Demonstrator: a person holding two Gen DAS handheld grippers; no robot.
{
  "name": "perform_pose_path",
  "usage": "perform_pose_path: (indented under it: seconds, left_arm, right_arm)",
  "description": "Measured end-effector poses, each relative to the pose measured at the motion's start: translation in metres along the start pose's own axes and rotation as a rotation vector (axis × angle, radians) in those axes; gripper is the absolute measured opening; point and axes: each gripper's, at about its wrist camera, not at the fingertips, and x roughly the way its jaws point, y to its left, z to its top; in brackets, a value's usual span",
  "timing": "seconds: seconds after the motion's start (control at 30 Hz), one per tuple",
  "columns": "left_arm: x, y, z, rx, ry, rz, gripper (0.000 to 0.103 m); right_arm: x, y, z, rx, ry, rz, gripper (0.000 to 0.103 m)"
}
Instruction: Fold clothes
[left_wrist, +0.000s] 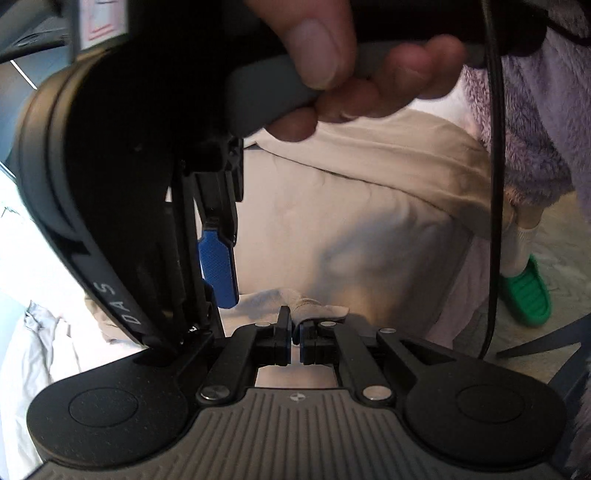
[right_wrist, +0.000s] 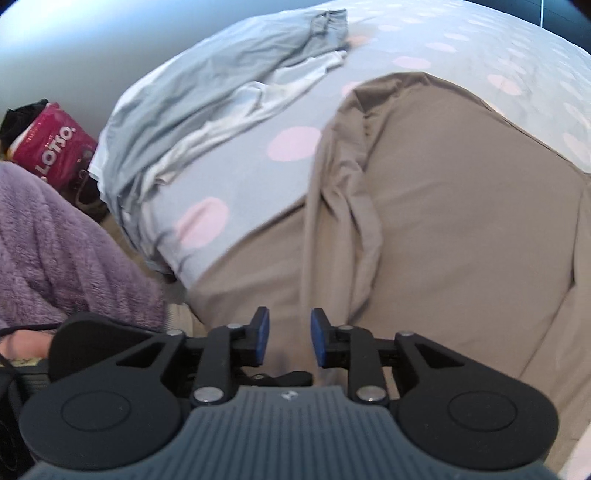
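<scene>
Left gripper (left_wrist: 293, 334) is pinching a fold of the beige garment (left_wrist: 369, 229), its blue pads pressed together on a bunched bit of cloth right at the tips. Right gripper (right_wrist: 289, 338) is hanging just above the same beige garment (right_wrist: 443, 229) with its jaws standing apart and nothing between the pads; from the left wrist view it is looming close at the upper left, one blue pad (left_wrist: 217, 269) pointing down beside the pinched fold, and a hand (left_wrist: 354, 74) is wrapping its grey handle. That garment is lying spread over a bed covered by a pale blue sheet with pink dots (right_wrist: 236, 184), with a ridge of wrinkles running down its middle. Farther up the bed, a light blue-grey garment (right_wrist: 207, 96) is lying crumpled. A fuzzy purple sleeve (right_wrist: 55, 251) is showing at the bed's edge. On the floor beyond, a magenta bag (right_wrist: 51, 147) is standing, its contents hidden. A green slipper (left_wrist: 526, 295) is showing on the floor by the bed.
</scene>
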Motion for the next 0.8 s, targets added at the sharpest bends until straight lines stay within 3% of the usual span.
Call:
perform_pose_path:
  seconds: [0.23, 0.73, 0.77, 0.8]
  left_arm:
    - [-0.002, 0.002, 0.0, 0.013, -0.041, -0.015, 0.002]
    - [-0.008, -0.009, 0.002, 0.087, -0.051, -0.027, 0.002]
    - [-0.008, -0.009, 0.002, 0.087, -0.05, -0.026, 0.002]
    - [-0.008, -0.009, 0.002, 0.086, -0.05, -0.025, 0.002]
  right_arm:
    - [0.012, -0.027, -0.005, 0.14, 0.035, 0.06, 0.028]
    - [0.024, -0.025, -0.004, 0.163, 0.089, 0.035, 0.028]
    - [0.025, -0.024, -0.004, 0.16, 0.094, 0.025, 0.027]
    - [0.026, -0.023, -0.004, 0.159, 0.098, 0.014, 0.018]
